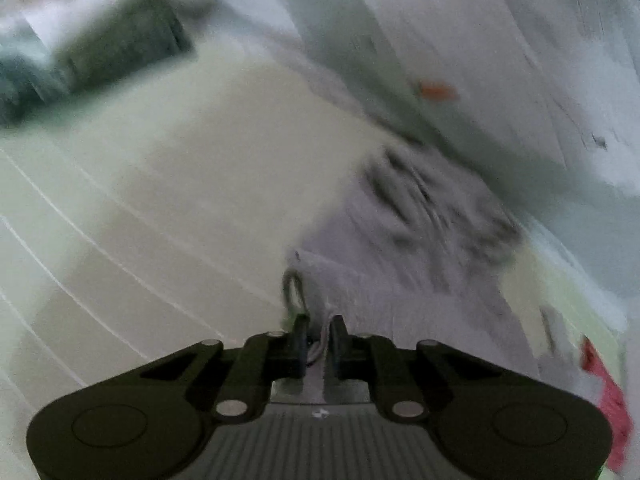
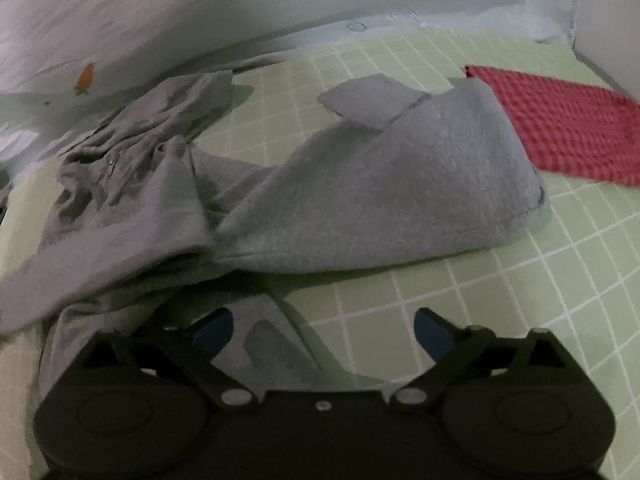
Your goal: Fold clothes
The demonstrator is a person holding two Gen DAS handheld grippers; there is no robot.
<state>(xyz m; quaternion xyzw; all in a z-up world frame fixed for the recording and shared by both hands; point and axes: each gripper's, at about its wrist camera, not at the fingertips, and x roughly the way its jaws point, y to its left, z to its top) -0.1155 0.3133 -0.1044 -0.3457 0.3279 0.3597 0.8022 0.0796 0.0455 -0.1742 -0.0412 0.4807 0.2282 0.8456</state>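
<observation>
A grey hooded sweatshirt (image 2: 360, 184) lies crumpled on a green checked sheet (image 2: 520, 280). My right gripper (image 2: 324, 328) is open just above the garment's near edge, with grey cloth lying between its blue-padded fingers (image 2: 430, 330). My left gripper (image 1: 320, 332) is shut on an edge of the grey sweatshirt (image 1: 400, 280) and holds it up; a drawstring loop (image 1: 294, 288) hangs by the fingertips. The left wrist view is blurred by motion.
A red checked cloth (image 2: 572, 128) lies flat at the right of the sheet and shows as a red blur in the left wrist view (image 1: 608, 392). A pale quilt with small orange prints (image 2: 86, 76) is bunched behind the sweatshirt. A dark cushion (image 1: 100, 48) sits far left.
</observation>
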